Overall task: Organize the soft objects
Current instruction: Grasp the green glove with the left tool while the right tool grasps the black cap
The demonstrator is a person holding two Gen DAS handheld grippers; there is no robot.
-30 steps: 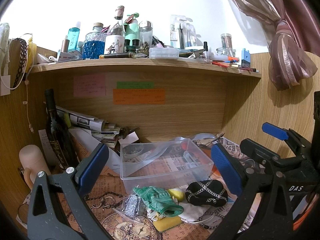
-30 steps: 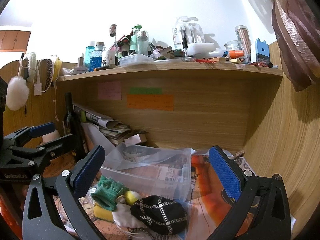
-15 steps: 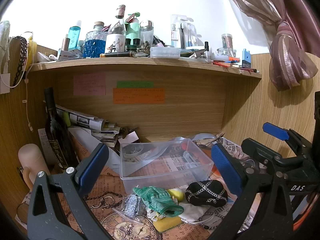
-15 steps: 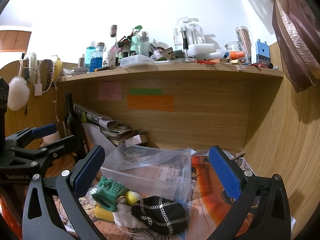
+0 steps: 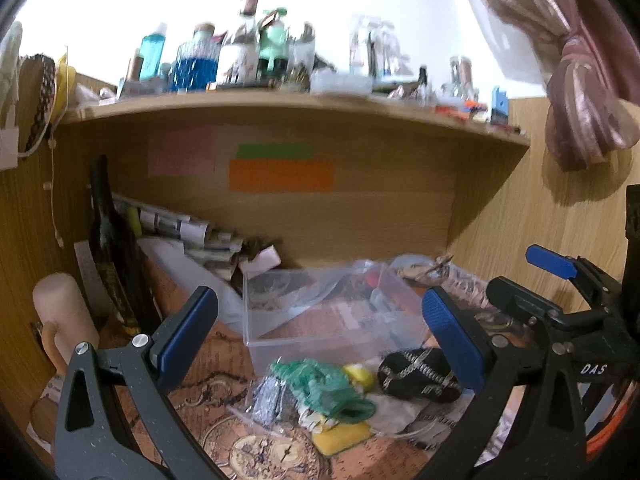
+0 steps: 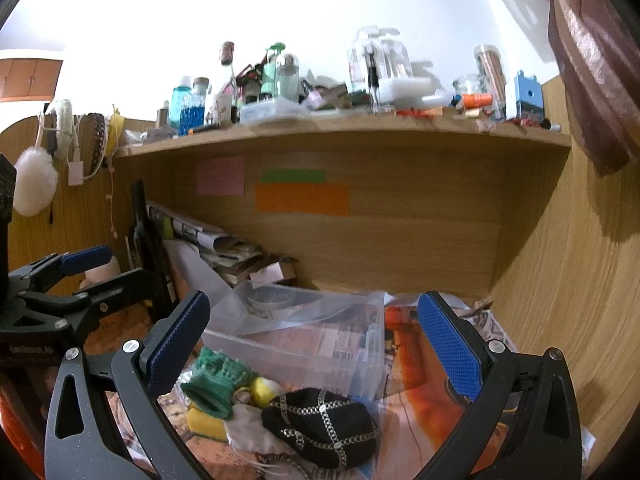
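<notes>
A pile of soft things lies on the patterned desk mat in front of a clear plastic box (image 5: 320, 312) (image 6: 304, 344). It holds a green knitted piece (image 5: 324, 386) (image 6: 216, 380), a black pouch with a silver chain pattern (image 5: 416, 374) (image 6: 320, 426), a yellow sponge (image 5: 340, 436) (image 6: 204, 420), a small yellow ball (image 5: 358, 374) (image 6: 262, 386) and a white cloth (image 6: 248, 428). My left gripper (image 5: 320, 332) is open and empty above the pile. My right gripper (image 6: 310, 340) is open and empty over the box and black pouch.
A dark wine bottle (image 5: 116, 248) and a beige cylinder (image 5: 64, 316) stand at the left. Rolled newspapers (image 5: 180, 232) lean at the back. A shelf (image 5: 280, 100) crowded with bottles runs overhead. Wooden walls close in left and right. A curtain (image 5: 580, 92) hangs at the right.
Both grippers have dipped slightly toward the pile, and the views are blurred by motion. Both stay open and empty. The objects have not moved.
</notes>
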